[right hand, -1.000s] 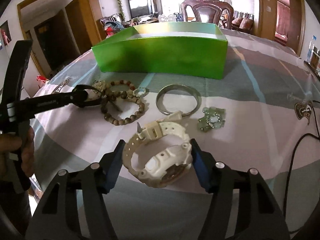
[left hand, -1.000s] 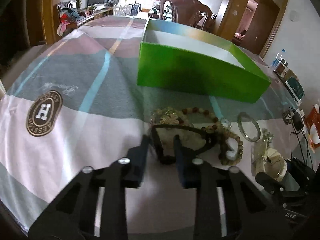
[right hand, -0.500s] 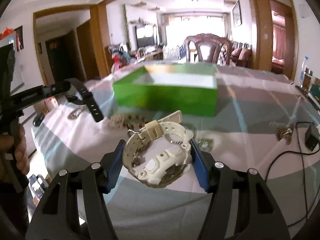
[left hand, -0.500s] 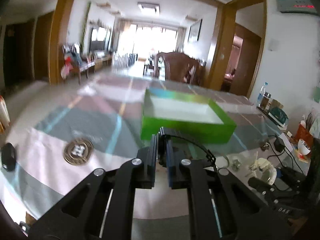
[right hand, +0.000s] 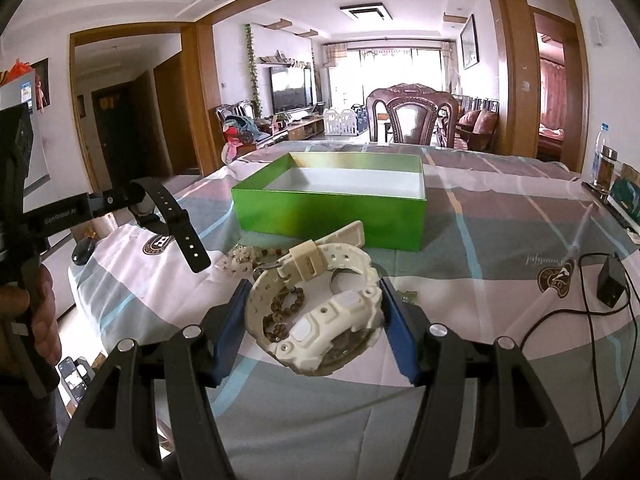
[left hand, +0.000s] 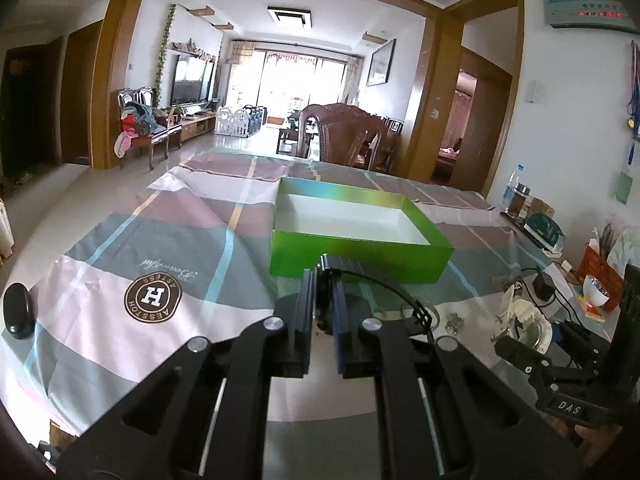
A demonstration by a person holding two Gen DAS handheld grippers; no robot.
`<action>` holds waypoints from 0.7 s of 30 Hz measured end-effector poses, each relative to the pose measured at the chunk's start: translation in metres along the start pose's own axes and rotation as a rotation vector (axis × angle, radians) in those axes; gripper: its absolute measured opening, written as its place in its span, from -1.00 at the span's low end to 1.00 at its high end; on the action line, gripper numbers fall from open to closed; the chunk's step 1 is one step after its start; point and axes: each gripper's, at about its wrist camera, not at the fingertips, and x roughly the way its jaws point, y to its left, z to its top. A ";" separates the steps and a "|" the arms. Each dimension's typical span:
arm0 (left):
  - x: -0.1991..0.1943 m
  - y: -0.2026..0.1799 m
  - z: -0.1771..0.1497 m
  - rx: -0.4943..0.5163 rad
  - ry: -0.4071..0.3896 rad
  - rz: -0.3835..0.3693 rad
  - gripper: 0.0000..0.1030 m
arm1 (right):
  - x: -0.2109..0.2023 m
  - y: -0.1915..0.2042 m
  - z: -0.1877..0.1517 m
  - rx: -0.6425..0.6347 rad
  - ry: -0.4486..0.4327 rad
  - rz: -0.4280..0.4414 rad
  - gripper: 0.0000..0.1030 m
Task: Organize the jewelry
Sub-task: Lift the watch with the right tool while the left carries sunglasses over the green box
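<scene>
1. So, worktop [right hand: 500, 216] under a plaid cloth carries everything; it's the biggest thing here.
2. Green box [right hand: 332, 208] sits open at the middle of the worktop, white inside, nothing visible in it.
3. My right tongs [right hand: 314, 322] are clamped on the white watch [right hand: 320, 304], held up off the cloth in front of the box.
4. My left tongs [left hand: 322, 312] are clenched on the black watch [right hand: 176, 220]; its strap hangs down, raised on the left.
5. Bead bracelets [right hand: 280, 312] lie on the cloth below the white watch, seen through its loop.
6. Black adapter [right hand: 610, 286] with cable rests far right.
</scene>
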 end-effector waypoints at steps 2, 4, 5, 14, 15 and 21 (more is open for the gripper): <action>0.001 0.001 0.000 -0.003 0.007 0.001 -0.83 | -0.001 0.001 -0.001 0.002 -0.001 0.000 0.21; 0.001 0.002 -0.001 -0.005 0.009 0.002 -0.83 | -0.001 0.001 0.000 0.001 0.000 -0.003 0.21; 0.001 0.002 -0.001 -0.004 0.013 0.002 -0.83 | -0.001 0.001 -0.001 0.001 -0.001 -0.005 0.21; 0.006 0.003 -0.004 -0.002 0.031 -0.004 -0.82 | -0.001 -0.001 0.002 0.006 0.002 -0.007 0.21; 0.007 0.003 -0.005 -0.002 0.033 -0.004 -0.82 | -0.001 -0.001 0.002 0.007 0.001 -0.007 0.21; 0.011 0.003 -0.006 0.001 0.049 0.002 -0.82 | 0.001 -0.002 0.002 0.011 0.004 -0.007 0.21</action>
